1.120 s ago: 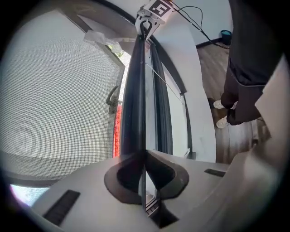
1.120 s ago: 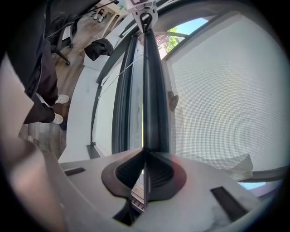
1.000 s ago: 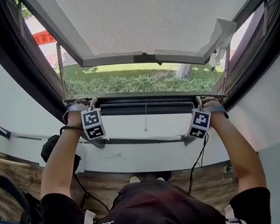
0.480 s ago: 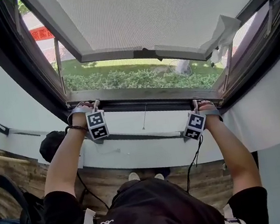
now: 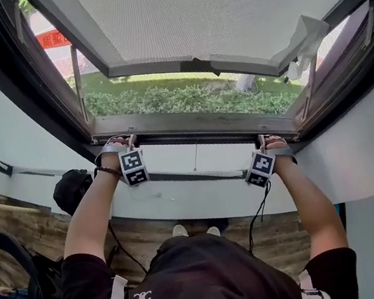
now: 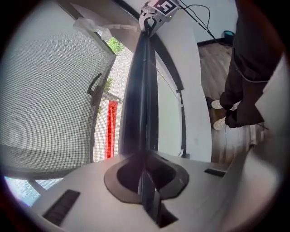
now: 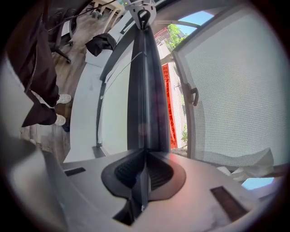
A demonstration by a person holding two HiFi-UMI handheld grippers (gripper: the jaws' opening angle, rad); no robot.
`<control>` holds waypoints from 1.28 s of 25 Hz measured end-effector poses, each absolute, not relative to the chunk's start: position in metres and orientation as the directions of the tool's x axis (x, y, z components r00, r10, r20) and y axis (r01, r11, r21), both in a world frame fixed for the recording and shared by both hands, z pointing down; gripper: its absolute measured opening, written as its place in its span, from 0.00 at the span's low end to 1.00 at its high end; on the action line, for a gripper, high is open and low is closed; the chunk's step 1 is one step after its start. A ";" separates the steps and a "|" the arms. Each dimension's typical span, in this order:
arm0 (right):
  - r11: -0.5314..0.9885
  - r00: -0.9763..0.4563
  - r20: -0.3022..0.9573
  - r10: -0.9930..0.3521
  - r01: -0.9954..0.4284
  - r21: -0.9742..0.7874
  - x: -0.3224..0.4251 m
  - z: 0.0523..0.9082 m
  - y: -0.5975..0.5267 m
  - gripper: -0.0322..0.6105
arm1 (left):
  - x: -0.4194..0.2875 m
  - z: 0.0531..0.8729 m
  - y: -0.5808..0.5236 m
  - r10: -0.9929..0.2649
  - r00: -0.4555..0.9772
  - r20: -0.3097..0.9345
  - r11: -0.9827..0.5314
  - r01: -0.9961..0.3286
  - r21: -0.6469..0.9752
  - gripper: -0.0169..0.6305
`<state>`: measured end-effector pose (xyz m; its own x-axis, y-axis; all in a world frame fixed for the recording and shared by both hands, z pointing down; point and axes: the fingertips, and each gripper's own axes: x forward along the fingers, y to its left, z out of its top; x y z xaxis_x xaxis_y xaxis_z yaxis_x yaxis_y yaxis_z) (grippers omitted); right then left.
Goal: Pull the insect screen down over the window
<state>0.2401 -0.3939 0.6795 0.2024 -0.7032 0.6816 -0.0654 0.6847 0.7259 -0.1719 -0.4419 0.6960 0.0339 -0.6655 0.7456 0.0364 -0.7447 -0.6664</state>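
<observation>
Left tongs [image 5: 128, 143] and right tongs [image 5: 262, 142] clamp screen bar [image 5: 192, 139] beneath open mesh sash [image 5: 221, 12].

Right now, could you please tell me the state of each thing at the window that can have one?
Left claw: shut on the dark bar.
Right claw: shut on the same dark bar, at its other end.
Mesh panel: swung outward, open at the bottom.
Thin cord: hanging straight, untouched.
</observation>
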 end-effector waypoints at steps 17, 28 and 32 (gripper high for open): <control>0.667 0.255 0.653 -0.714 -0.036 0.744 0.241 0.687 -0.404 0.08 | -0.173 0.705 -0.452 -0.660 -0.002 0.751 -0.751 0.023 -0.660 0.07; 0.692 0.260 0.668 -0.697 0.002 0.722 0.242 0.682 -0.406 0.09 | -0.173 0.698 -0.453 -0.685 -0.018 0.728 -0.728 0.032 -0.684 0.07; 0.691 0.268 0.664 -0.699 0.011 0.723 0.243 0.681 -0.408 0.09 | -0.171 0.697 -0.455 -0.660 -0.017 0.751 -0.751 0.051 -0.659 0.07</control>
